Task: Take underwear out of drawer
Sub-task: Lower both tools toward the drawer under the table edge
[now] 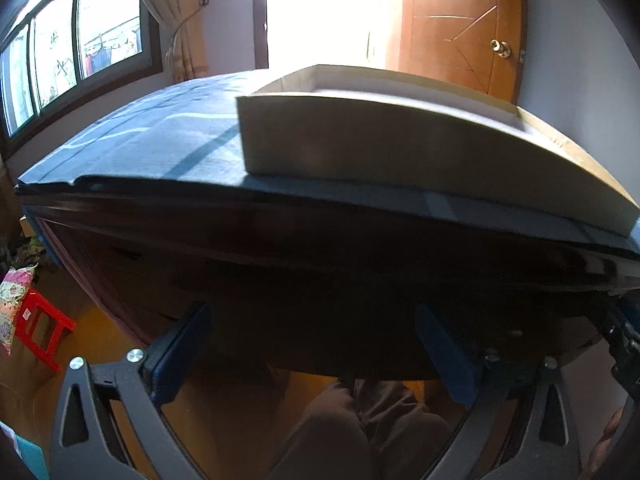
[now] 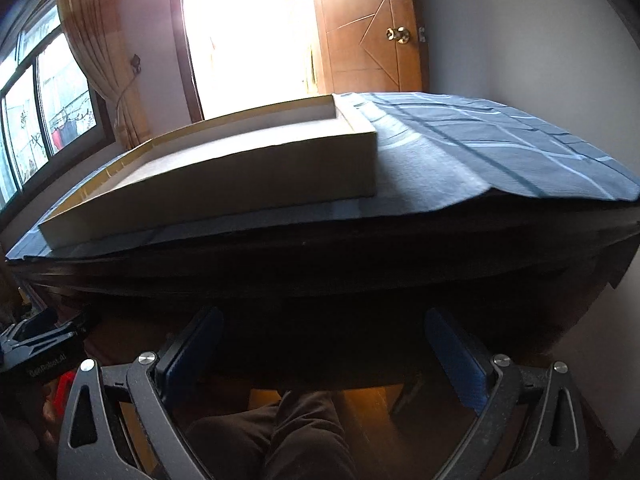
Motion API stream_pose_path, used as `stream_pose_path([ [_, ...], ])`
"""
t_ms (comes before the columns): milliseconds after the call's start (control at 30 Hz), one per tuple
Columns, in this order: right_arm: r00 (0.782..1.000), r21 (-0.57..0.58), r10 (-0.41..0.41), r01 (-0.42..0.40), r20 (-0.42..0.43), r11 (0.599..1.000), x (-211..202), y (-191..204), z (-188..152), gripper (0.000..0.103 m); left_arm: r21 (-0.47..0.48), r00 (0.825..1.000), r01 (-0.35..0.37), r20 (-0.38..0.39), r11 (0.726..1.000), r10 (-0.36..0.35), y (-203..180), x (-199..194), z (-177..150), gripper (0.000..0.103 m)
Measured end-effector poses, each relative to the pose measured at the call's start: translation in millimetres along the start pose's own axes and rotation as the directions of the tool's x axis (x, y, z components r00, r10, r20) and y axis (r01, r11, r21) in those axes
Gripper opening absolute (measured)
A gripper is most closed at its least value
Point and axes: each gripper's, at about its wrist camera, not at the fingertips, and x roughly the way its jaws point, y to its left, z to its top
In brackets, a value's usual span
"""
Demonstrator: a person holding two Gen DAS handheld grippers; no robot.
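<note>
A shallow beige drawer-like tray (image 1: 400, 148) lies on a blue striped cloth (image 1: 160, 140) on top of a dark wooden table; it also shows in the right wrist view (image 2: 224, 184). Its inside is hidden by its front wall, and no underwear is visible. My left gripper (image 1: 316, 344) is open and empty, low in front of the table's dark front edge (image 1: 320, 248). My right gripper (image 2: 324, 348) is open and empty, also below the table edge (image 2: 320, 256). The other gripper shows at the left edge of the right wrist view (image 2: 36, 348).
A person's legs in brown trousers (image 1: 360, 420) are under the table. A red stool (image 1: 40, 332) and a patterned bag (image 1: 12, 304) stand on the floor at the left. A wooden door (image 1: 460, 32), a bright doorway and windows (image 1: 72, 40) are behind.
</note>
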Motion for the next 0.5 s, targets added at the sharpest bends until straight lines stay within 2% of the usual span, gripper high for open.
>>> stream_pose_path([
  [267, 0.999, -0.006, -0.005, 0.005, -0.038, 1.0, 19.2, 2.4, 7.5, 0.102, -0.056, 1.0, 0.009, -0.028, 0.998, -0.011, 8.7, 10.3, 11.0, 0.103],
  [500, 0.994, -0.077, -0.067, 0.06, -0.085, 0.995, 27.3, 13.4, 10.3, 0.102, -0.057, 0.997, -0.008, -0.079, 0.998, 0.003, 6.2, 13.5, 17.3, 0.103],
])
